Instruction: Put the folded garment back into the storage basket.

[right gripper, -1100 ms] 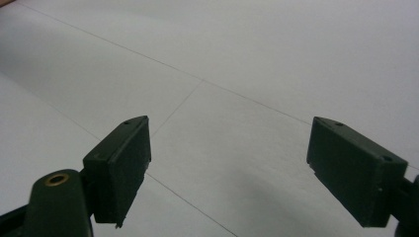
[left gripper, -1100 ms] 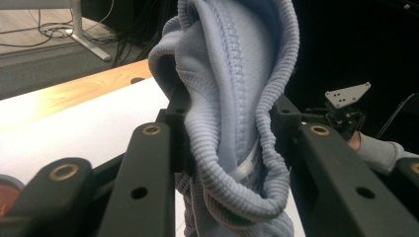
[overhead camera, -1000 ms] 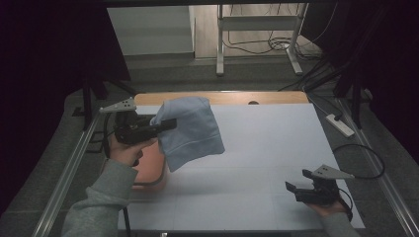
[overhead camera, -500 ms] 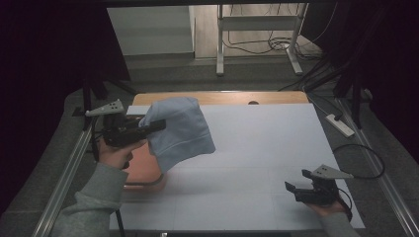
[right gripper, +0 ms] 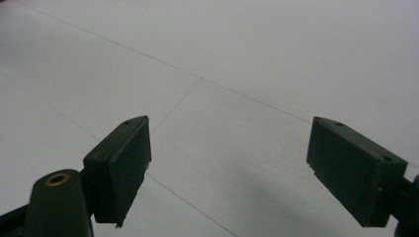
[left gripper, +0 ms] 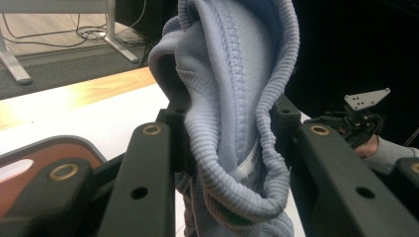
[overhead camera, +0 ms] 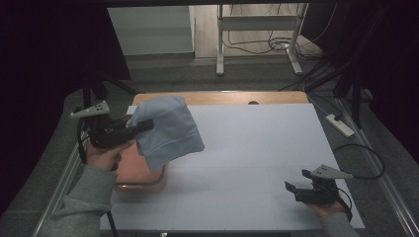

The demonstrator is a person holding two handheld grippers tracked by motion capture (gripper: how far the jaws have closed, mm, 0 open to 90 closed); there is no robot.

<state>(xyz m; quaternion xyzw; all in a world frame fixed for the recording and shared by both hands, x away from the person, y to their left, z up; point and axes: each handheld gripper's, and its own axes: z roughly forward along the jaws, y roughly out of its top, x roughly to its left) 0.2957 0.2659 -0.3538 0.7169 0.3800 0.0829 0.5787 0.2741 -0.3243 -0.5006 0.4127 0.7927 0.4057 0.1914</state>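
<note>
Nearest the camera in the high view, at the lower right, the right tongs are held low over the white surface, well apart from everything else; in the right gripper view their jaws are seen standing wide apart with only bare surface between them. Farther up on the left, the left tongs are held level above the surface by a hand in a grey sleeve and are clamped on a light blue cloth. The cloth is lifted off the surface and hangs from the jaws, draped over the edge of a reddish-brown tray beneath it. In the left gripper view the ribbed folds of the cloth are seen bunched and pinched between the two black jaws. Beyond the white sheet, a strip of wooden tabletop is seen.
</note>
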